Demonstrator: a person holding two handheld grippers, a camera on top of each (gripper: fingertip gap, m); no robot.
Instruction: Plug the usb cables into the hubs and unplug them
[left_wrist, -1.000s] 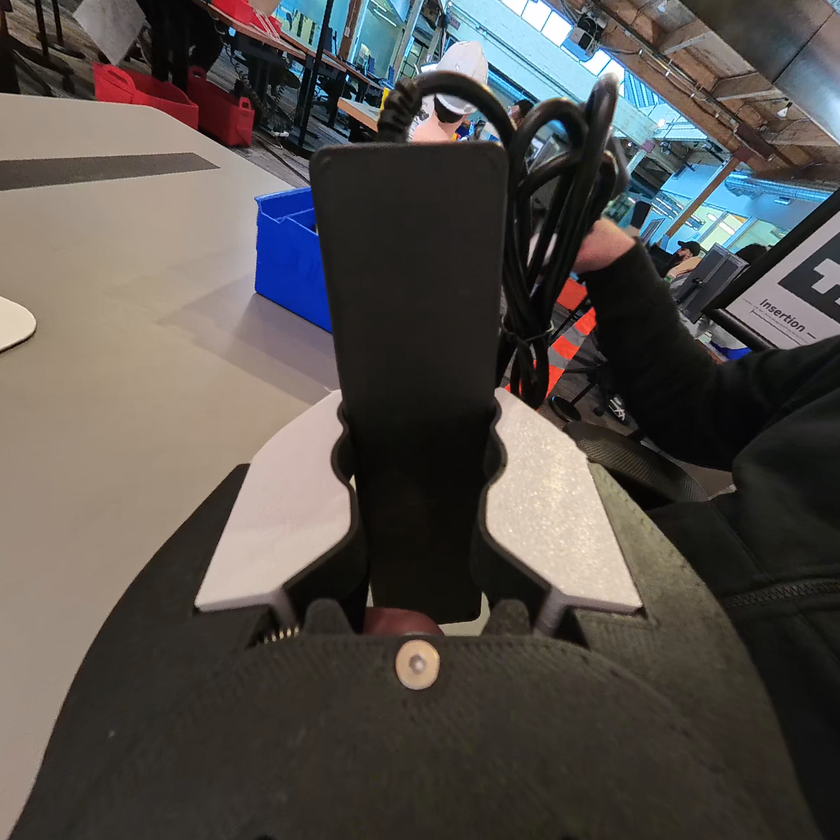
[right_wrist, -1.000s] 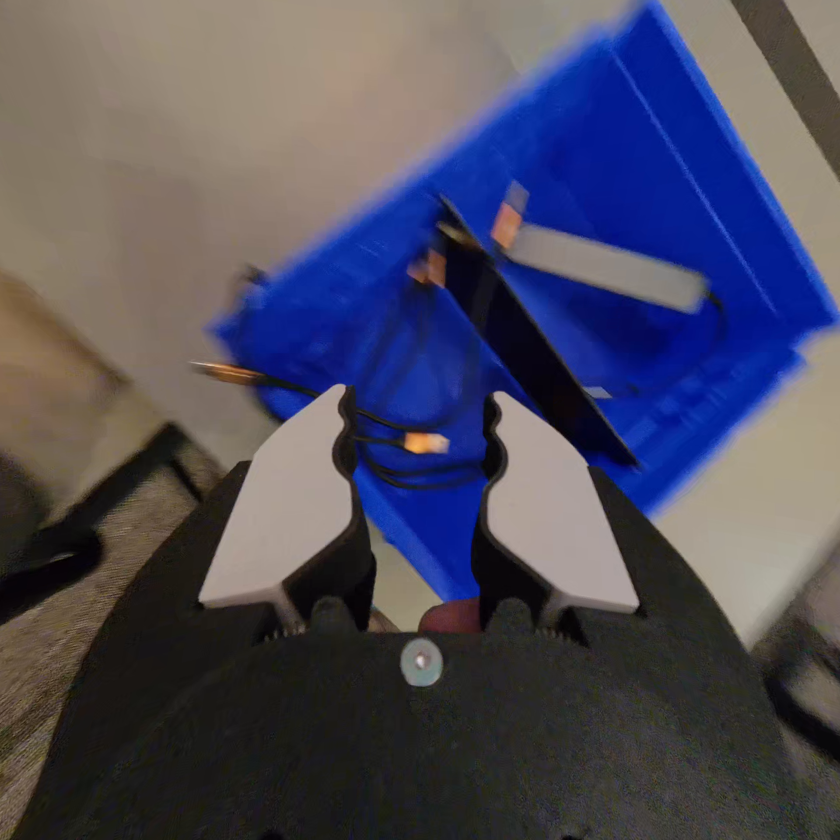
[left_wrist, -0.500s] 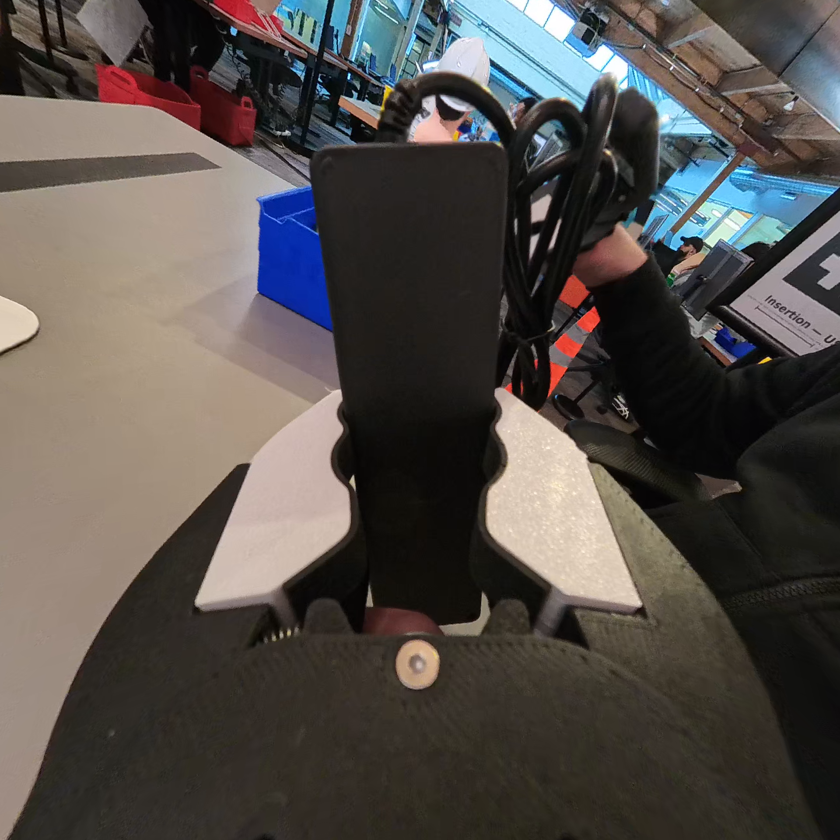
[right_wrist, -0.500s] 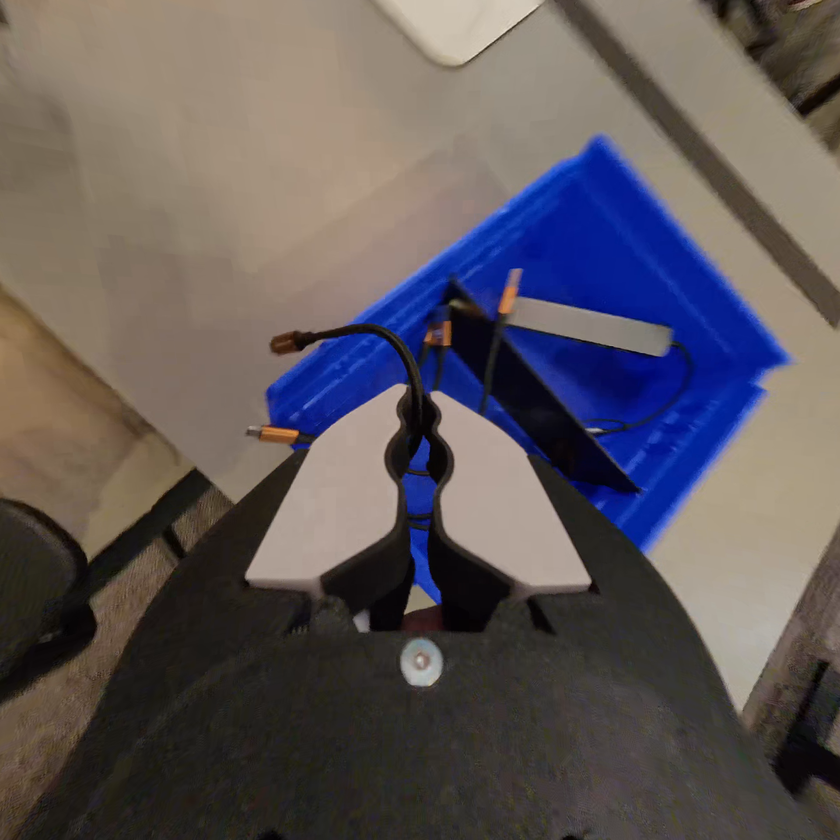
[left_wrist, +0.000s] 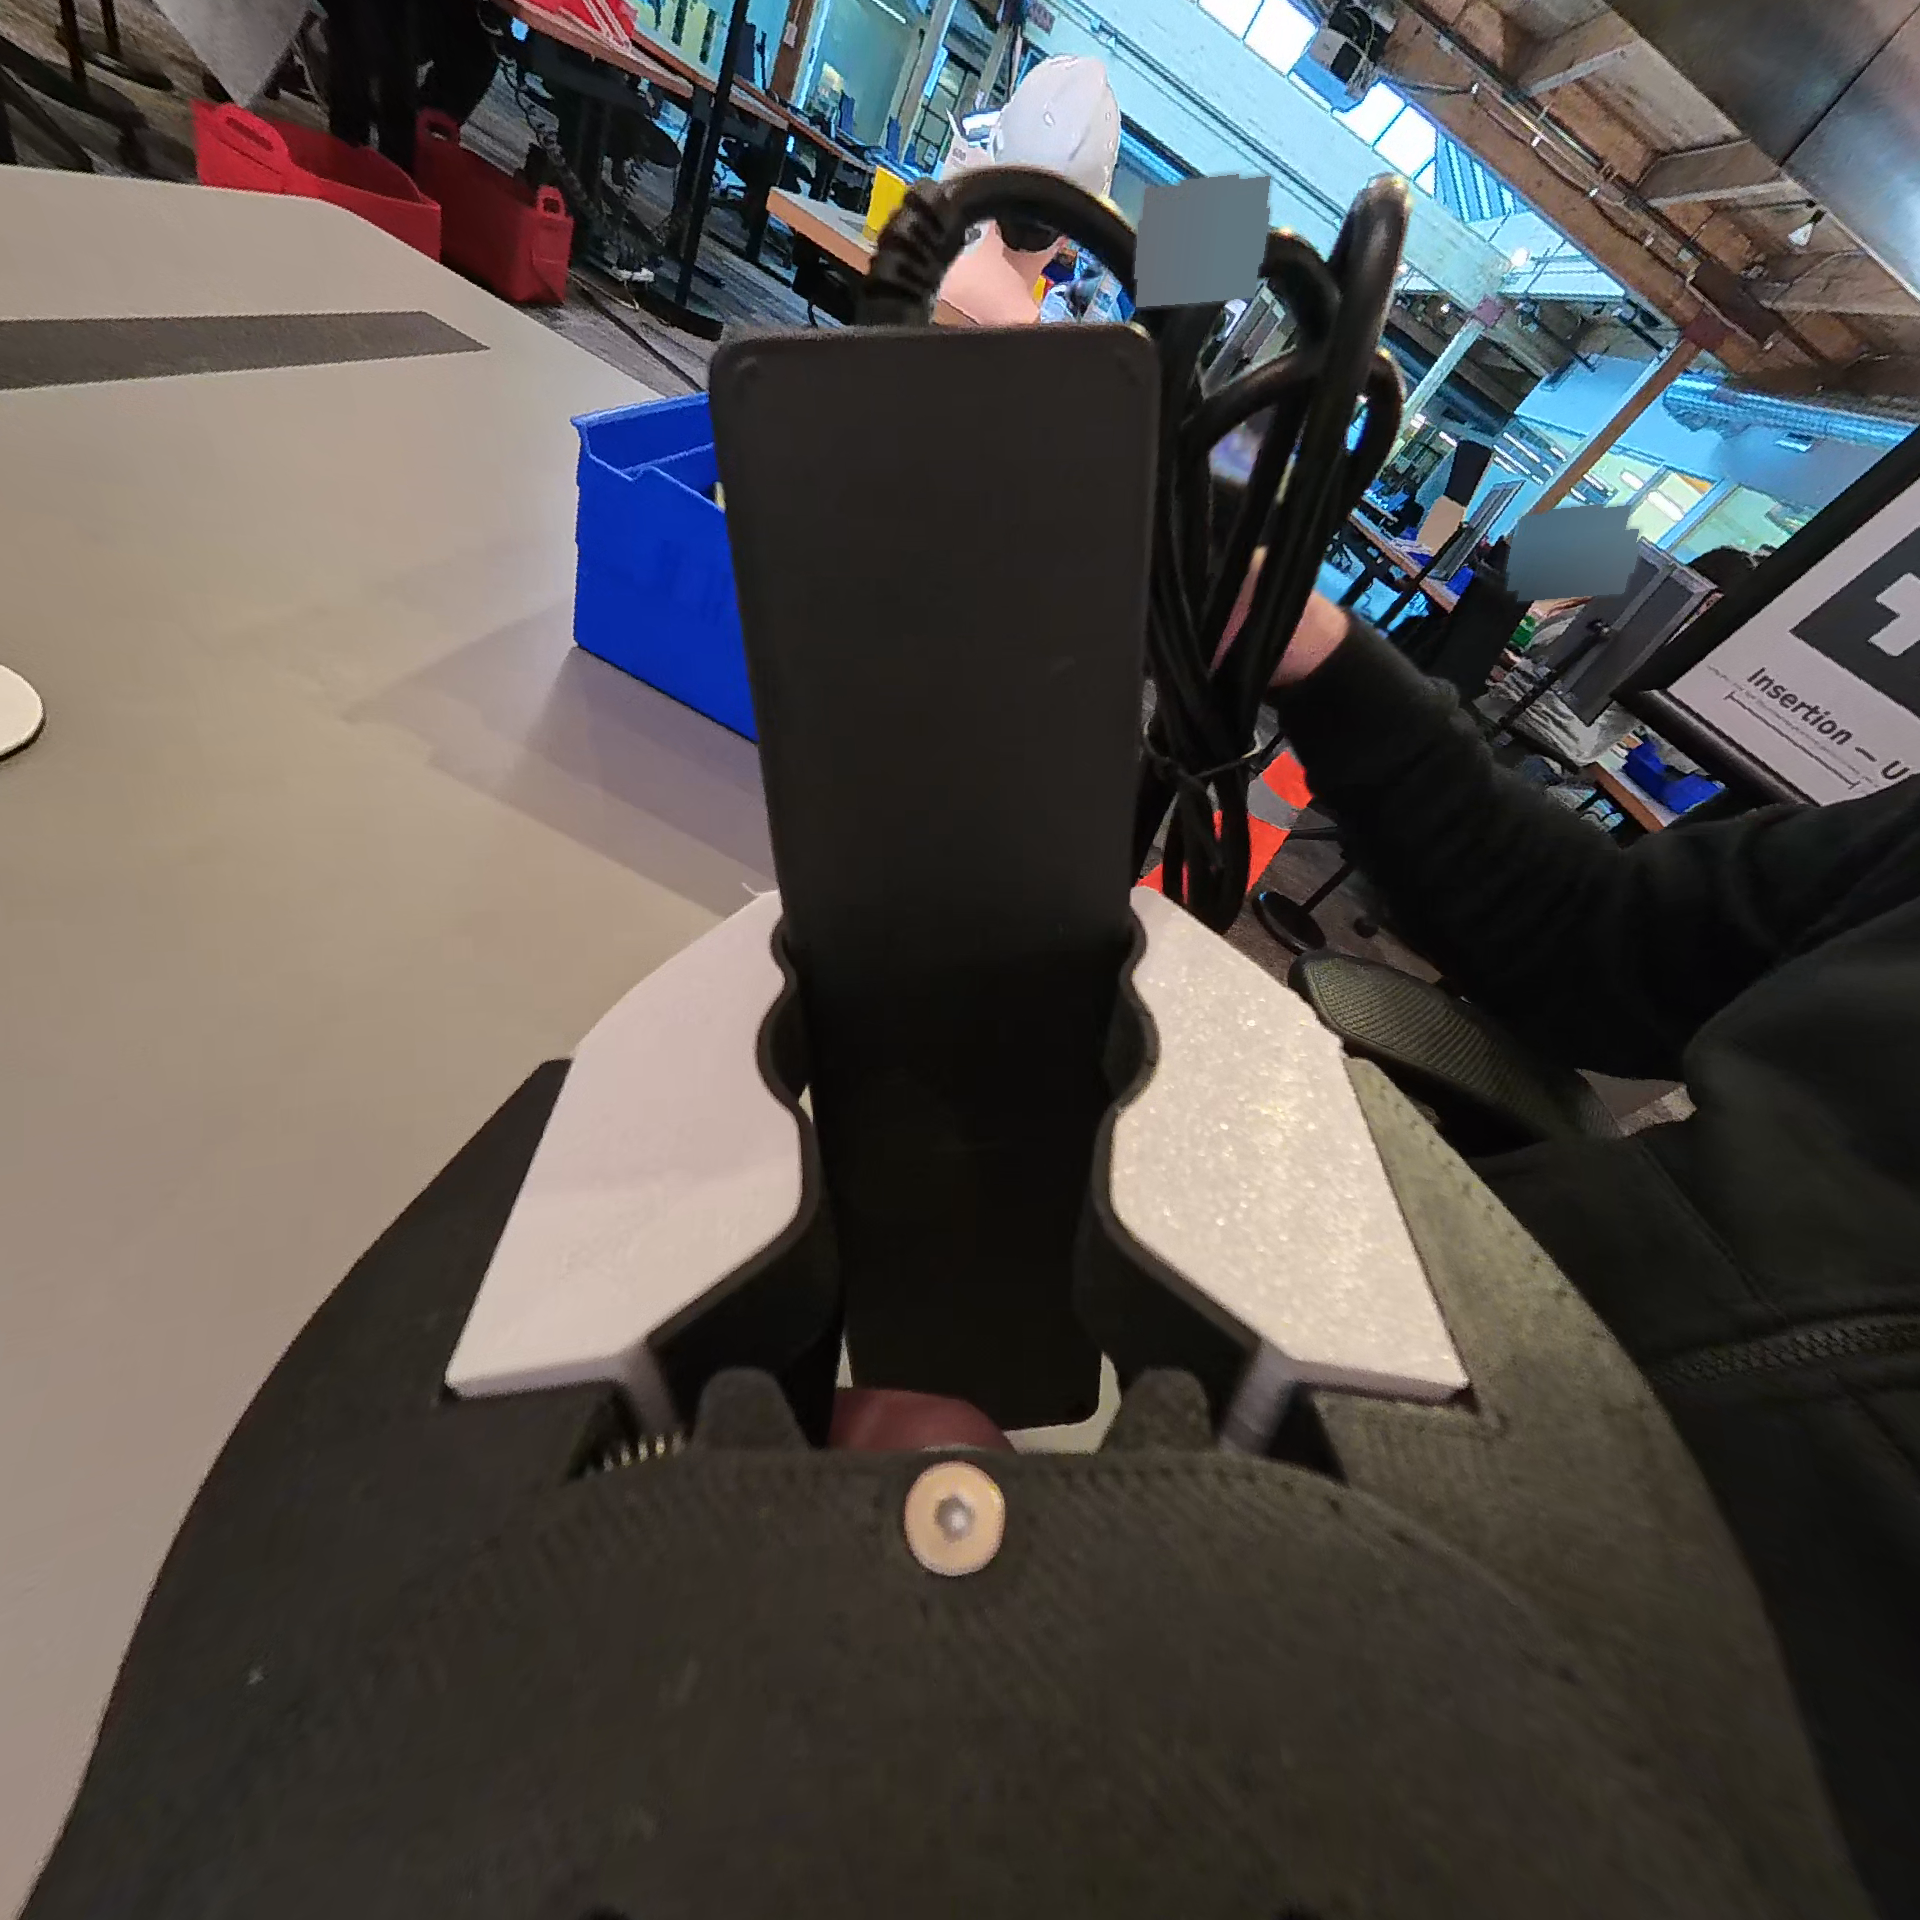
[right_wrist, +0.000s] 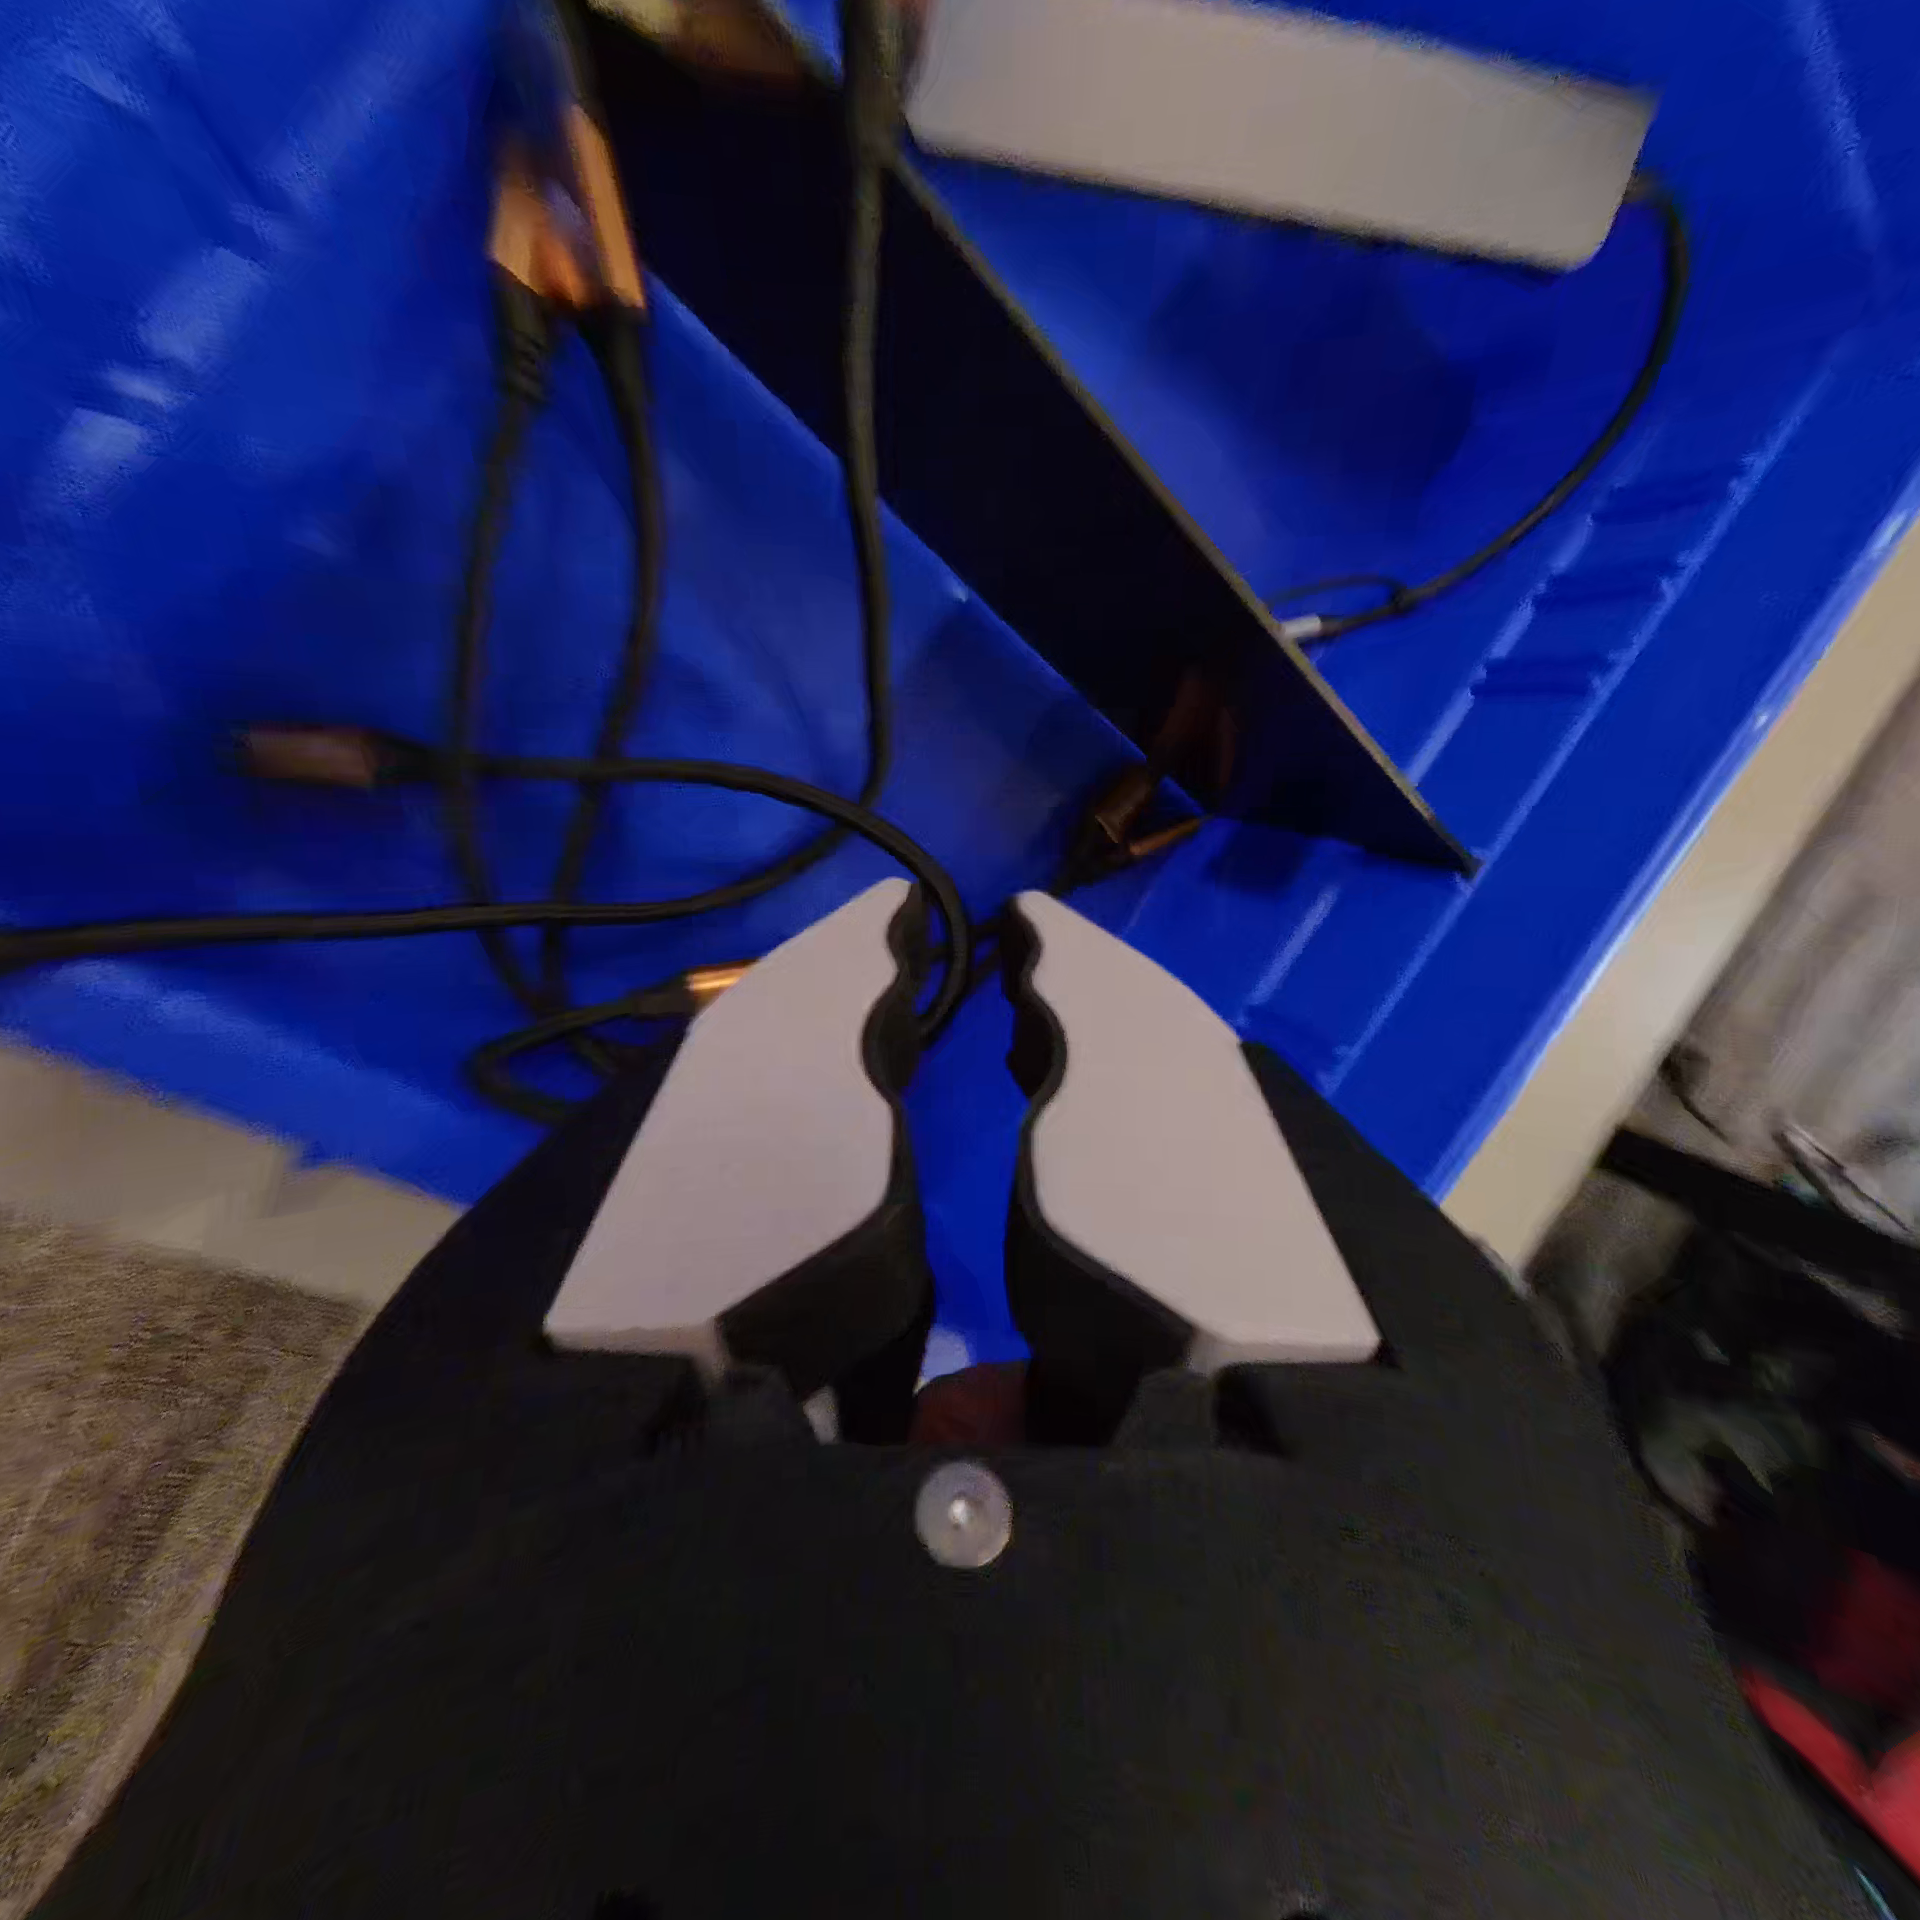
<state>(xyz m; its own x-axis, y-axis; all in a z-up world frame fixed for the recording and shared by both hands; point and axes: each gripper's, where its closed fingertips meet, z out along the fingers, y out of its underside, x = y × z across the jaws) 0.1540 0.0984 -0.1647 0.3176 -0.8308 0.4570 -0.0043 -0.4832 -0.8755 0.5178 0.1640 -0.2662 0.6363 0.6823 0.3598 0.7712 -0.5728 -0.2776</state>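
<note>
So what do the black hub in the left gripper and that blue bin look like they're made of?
The black hub, clamped in the left gripper, looks like matte plastic: flat, even black, rounded corners, almost no glare. Coated metal can't be ruled out. The blue bin looks like moulded plastic with a slight sheen: uniform saturated colour, a thick rim, and ribbed walls in the right wrist view.

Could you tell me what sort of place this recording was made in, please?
Most likely an open workshop or lab in a converted industrial building: exposed timber ceiling beams, long rows of work tables and red plastic storage bins on the floor beyond the grey table.
</note>
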